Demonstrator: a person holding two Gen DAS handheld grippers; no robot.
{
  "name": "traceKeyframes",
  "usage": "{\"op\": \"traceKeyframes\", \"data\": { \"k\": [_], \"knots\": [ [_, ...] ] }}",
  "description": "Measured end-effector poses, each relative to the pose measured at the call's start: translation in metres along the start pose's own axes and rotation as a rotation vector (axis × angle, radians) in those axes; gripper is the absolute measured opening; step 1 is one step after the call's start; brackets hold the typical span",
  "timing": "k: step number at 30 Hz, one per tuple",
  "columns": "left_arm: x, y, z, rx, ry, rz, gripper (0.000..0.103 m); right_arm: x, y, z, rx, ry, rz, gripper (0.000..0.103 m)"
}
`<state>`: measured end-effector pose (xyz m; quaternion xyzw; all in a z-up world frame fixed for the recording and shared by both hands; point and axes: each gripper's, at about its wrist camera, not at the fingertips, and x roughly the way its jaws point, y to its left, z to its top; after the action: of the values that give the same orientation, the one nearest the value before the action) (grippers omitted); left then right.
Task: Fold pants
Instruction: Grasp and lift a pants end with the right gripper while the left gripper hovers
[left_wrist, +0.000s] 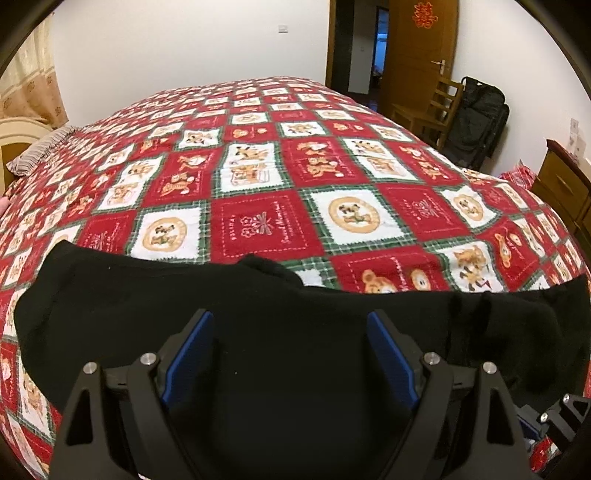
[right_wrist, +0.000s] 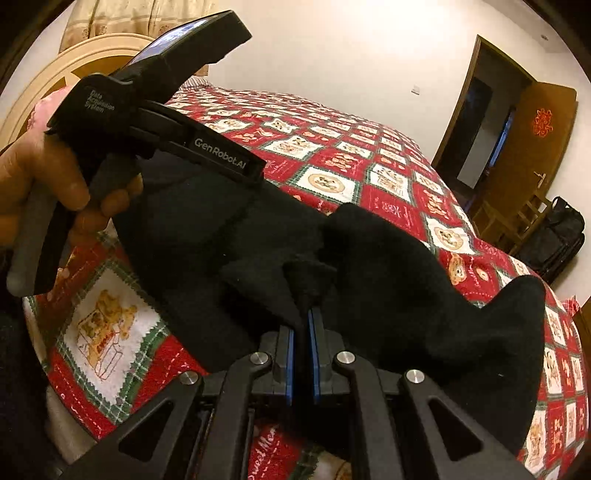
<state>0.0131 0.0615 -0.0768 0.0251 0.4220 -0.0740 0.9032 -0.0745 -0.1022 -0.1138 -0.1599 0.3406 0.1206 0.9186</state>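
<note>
On my left, my left gripper (left_wrist: 290, 354) hovers spread wide and empty over the soft matte-black pants (left_wrist: 258, 332) lying limp across the checkered quilt (left_wrist: 258, 206), ready to steady them, while my right gripper (right_wrist: 302, 328) pinches a lifted fleecy fold for folding over.

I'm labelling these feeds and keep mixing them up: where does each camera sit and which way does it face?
Left wrist: sits on the left claw, faces across the bed toward the door; its open fingers hover over the black pants.
Right wrist: sits on the right claw, shut on the pants; the hand shows.
Shared: pants, bed, door.
</note>
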Motion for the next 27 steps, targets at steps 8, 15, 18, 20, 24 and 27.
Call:
{"op": "traceKeyframes", "data": {
  "k": [8,15,18,20,24,27],
  "knots": [
    [-0.004,0.013,0.004,-0.031,-0.03,0.012,0.087,-0.038,-0.02,0.022,0.092,-0.213,0.071,0.007],
    [-0.007,0.025,0.007,-0.036,-0.047,0.052,0.087,0.007,0.016,0.009,-0.016,-0.036,0.214,0.014],
    [-0.01,0.025,0.01,-0.034,-0.059,0.047,0.087,-0.009,0.001,0.012,0.064,-0.058,0.331,0.041],
    [-0.013,0.023,0.011,-0.026,-0.064,0.033,0.087,-0.025,-0.02,0.016,0.151,-0.096,0.397,0.048],
    [-0.019,0.01,0.011,0.024,-0.075,0.005,0.087,-0.058,-0.073,0.019,0.317,-0.192,0.342,0.048],
    [-0.027,-0.007,0.012,0.077,-0.09,-0.053,0.087,-0.059,-0.127,0.015,0.413,-0.134,0.12,0.048]
  ]
}}
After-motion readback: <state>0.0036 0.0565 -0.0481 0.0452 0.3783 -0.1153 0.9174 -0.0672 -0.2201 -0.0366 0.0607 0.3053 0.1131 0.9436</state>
